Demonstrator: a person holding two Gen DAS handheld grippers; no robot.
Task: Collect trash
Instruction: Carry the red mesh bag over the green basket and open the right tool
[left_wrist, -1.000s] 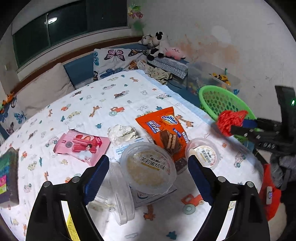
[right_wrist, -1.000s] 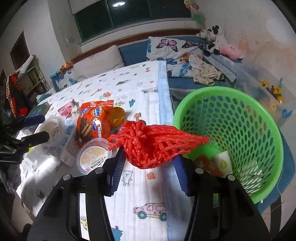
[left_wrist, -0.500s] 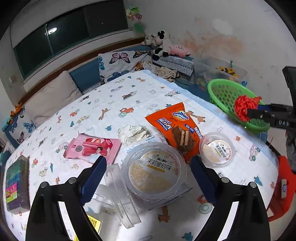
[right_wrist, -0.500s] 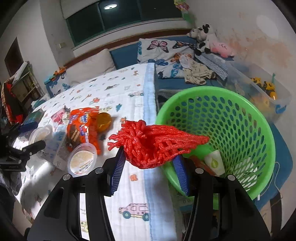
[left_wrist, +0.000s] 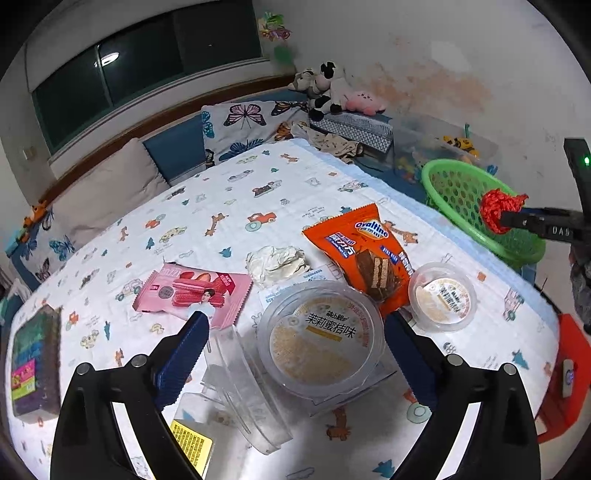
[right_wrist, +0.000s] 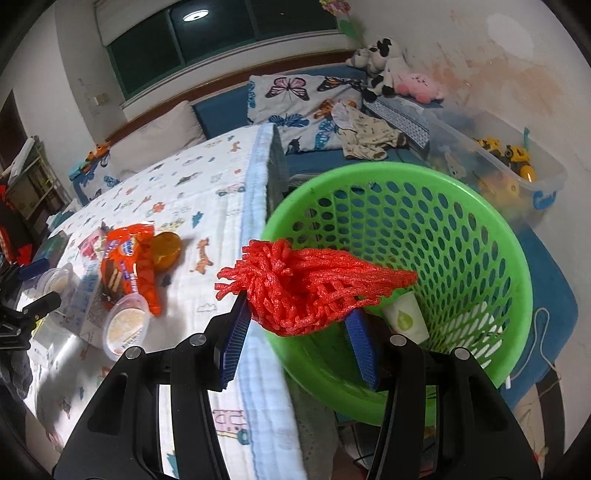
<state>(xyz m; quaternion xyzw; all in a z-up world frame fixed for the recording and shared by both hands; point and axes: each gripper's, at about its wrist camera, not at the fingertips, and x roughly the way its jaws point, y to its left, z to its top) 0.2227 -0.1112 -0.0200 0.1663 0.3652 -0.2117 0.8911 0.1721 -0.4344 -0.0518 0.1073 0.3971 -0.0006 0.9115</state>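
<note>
We find the right tongs (right_wrist: 299, 328) pinching the red net (right_wrist: 306, 284) above the near rim of the green basket (right_wrist: 480, 236), the left tongs (left_wrist: 295, 350) spread over the tub (left_wrist: 319, 338); we would advise centring before release.

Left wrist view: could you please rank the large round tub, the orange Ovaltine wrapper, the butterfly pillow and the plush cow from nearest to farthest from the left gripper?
1. Large round tub: directly between the open fingers of the left gripper.
2. Orange Ovaltine wrapper: just beyond the tub, slightly right.
3. Butterfly pillow: past the bed's far edge.
4. Plush cow: against the back wall, right of the pillow.
</note>
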